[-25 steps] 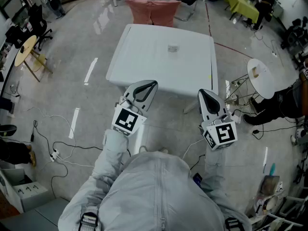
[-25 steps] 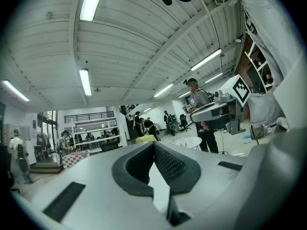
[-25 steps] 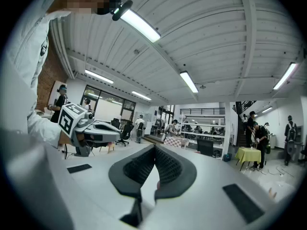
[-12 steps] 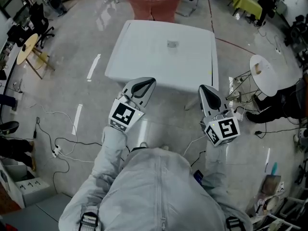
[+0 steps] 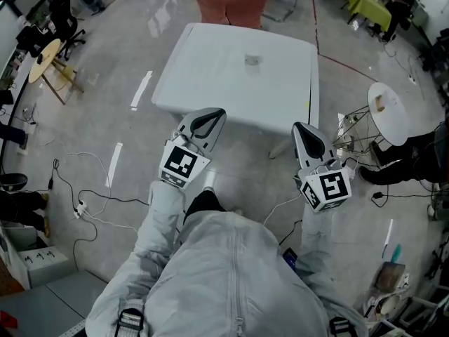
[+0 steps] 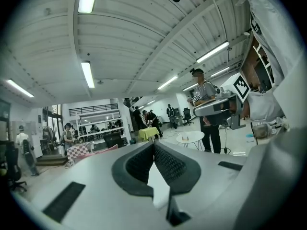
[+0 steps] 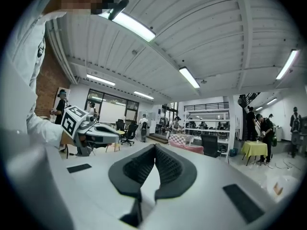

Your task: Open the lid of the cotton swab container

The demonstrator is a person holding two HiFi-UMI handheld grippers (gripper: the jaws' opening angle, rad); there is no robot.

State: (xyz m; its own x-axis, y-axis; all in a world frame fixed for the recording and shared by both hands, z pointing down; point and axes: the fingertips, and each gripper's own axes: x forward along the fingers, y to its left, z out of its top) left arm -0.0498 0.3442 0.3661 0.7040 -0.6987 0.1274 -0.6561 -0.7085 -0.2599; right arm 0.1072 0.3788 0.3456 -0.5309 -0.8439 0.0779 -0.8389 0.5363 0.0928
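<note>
**Both grippers clenched, swab container untouched across the desk**

The cotton swab container sits alone on the white desk, towards the far edge and a little right of the middle. It is small and pale, and from here I cannot tell how its lid sits.

The person in the pale suit stands short of the desk's near edge, a gripper in each hand. The left gripper has its tip at the near edge, left of centre. The right gripper is out by the near right corner. Both point towards the desk and are well apart from the container.

In its own view, the left gripper has its jaws pressed together on nothing. The right gripper is the same.

A pink chair stands beyond the far edge.
</note>
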